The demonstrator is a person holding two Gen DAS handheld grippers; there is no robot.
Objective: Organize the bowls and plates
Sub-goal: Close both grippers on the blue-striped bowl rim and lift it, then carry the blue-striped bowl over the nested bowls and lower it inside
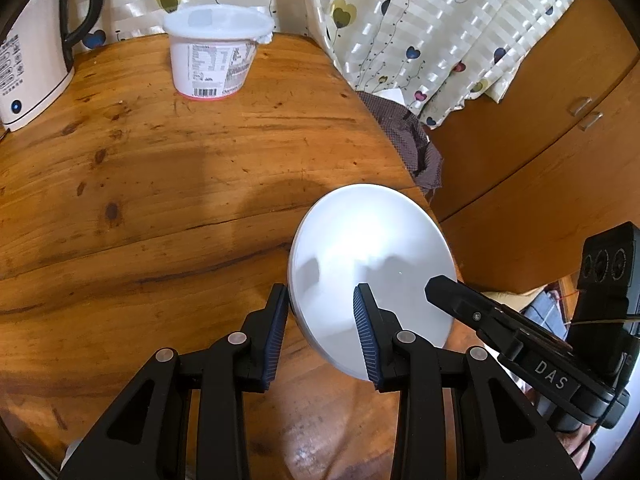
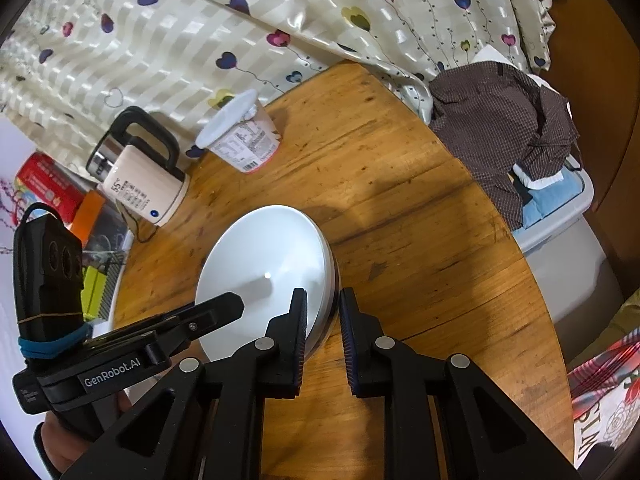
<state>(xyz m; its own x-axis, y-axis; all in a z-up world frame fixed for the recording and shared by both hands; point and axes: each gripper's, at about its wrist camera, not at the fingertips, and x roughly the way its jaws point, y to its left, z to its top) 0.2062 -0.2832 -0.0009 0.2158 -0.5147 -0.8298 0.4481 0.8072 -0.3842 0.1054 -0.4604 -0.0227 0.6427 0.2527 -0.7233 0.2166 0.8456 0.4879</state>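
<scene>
A white bowl (image 1: 372, 240) (image 2: 264, 248) sits near the edge of the round wooden table (image 1: 160, 200). A second grey rim shows just under its right side in the right wrist view, as of another bowl nested beneath. My left gripper (image 1: 320, 292) straddles the bowl's left rim, one pad against the outer wall and one on the inside, shut on it. My right gripper (image 2: 322, 296) straddles the opposite rim, its narrow gap filled by the bowl's wall. One of the right gripper's fingers (image 1: 448, 290) reaches over the rim in the left wrist view.
A lidded white tub (image 1: 212, 60) (image 2: 240, 136) and a cream kettle (image 1: 28, 68) (image 2: 144, 184) stand at the table's far side by a heart-patterned curtain (image 2: 200, 40). A brown shirt (image 2: 500, 128) lies on a bin beyond the table edge. A wooden cabinet (image 1: 540, 140) is at the right.
</scene>
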